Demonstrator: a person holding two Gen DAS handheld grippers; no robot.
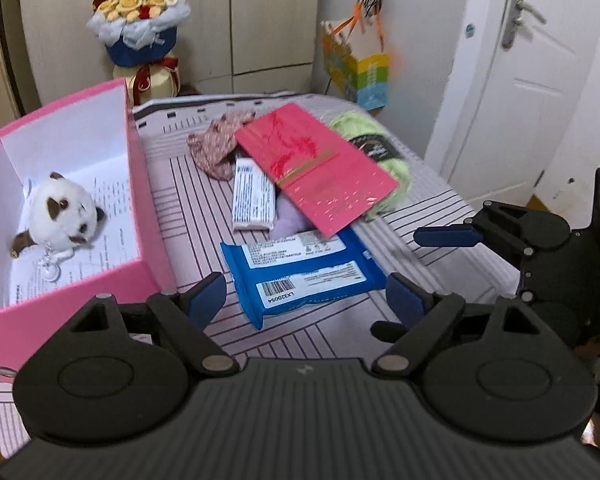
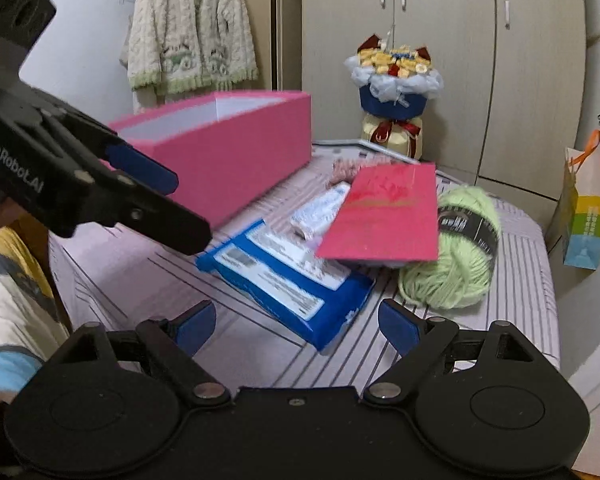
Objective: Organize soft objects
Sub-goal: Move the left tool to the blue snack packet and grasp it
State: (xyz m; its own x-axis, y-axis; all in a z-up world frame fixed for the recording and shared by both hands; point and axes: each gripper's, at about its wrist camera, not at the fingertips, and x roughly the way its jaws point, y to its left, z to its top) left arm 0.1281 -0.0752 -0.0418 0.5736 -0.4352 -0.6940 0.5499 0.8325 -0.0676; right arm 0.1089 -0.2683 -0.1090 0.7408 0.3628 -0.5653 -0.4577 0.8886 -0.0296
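A table [image 1: 204,200] under a pink striped cloth is seen, carrying everything of interest. On its left side an open pink box [image 1: 134,184] stands; a white plush toy [image 1: 62,210] is already lying inside it on printed paper, so the sorting is judged to be partly done.

To the right of the box, a loose pile is observed. Largest in it is a flat red envelope [image 1: 320,172], tilted and resting on other items. Beneath its far right edge a ball of green yarn [image 2: 456,256] is noted, touching the envelope. Nearest the camera a blue wipes pack [image 1: 300,276] lies flat, its long axis running roughly left to right across the left wrist view, slightly slanted. Behind it a white packet [image 1: 252,196] is seen, beside a lilac soft item [image 1: 288,216] mostly hidden under the envelope. At the back a pink patterned cloth [image 1: 220,148] is bunched up.

The left gripper [image 1: 306,300] is held with fingers spread wide and nothing between the pads; the wipes pack lies directly ahead, just beyond the fingertips and roughly centred between them. The right gripper [image 2: 296,328] is likewise spread and empty, with the same pack's near corner just ahead of it.

Judgement: both grippers are about equally near the wipes pack. The pack's long axis lies across the left jaws, so a grip across its short width would need a wrist turn.
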